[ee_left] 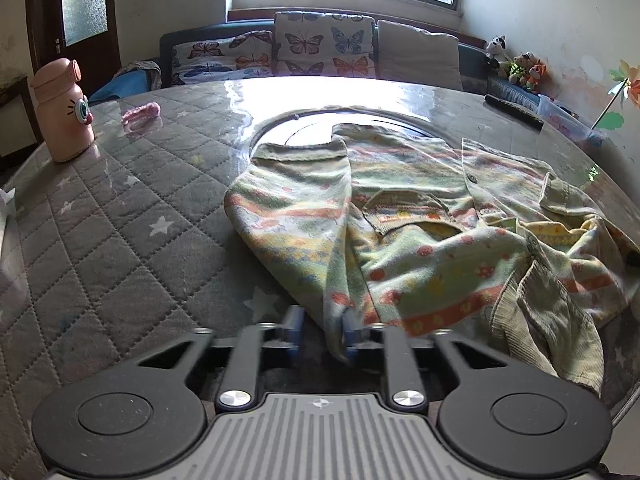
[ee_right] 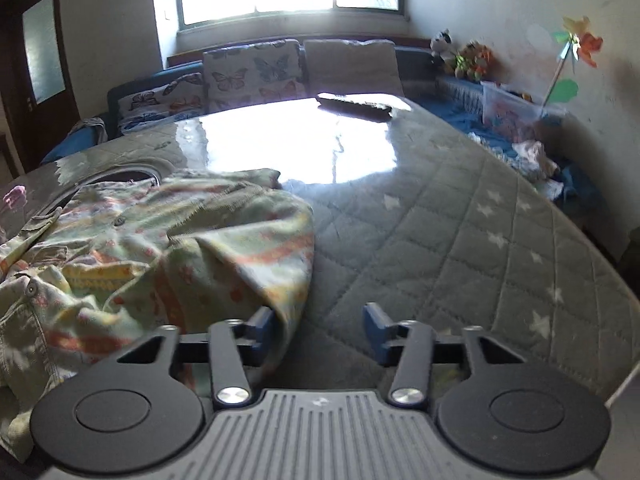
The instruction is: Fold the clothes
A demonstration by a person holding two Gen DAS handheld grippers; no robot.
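Observation:
A small green garment (ee_left: 420,216) with orange and yellow patterned bands and buttons lies rumpled on the round table (ee_left: 120,232). One sleeve (ee_left: 296,208) is folded toward the near edge. My left gripper (ee_left: 322,330) stands with its jaws apart; the sleeve's end hangs between them, against the right finger (ee_left: 352,332), not pinched. In the right wrist view the garment (ee_right: 180,232) fills the left side. My right gripper (ee_right: 318,328) is wide open at its right edge, with a fold of cloth lying over the left finger (ee_right: 262,326) and bare table (ee_right: 440,240) between the fingers.
A pink bottle (ee_left: 60,112) stands at the table's far left, with a small pink object (ee_left: 140,114) beside it. A dark flat bar (ee_left: 514,110) lies at the far right rim. A round glass disc (ee_left: 280,124) sits under the garment's far end. A sofa with butterfly cushions (ee_left: 320,44) stands behind.

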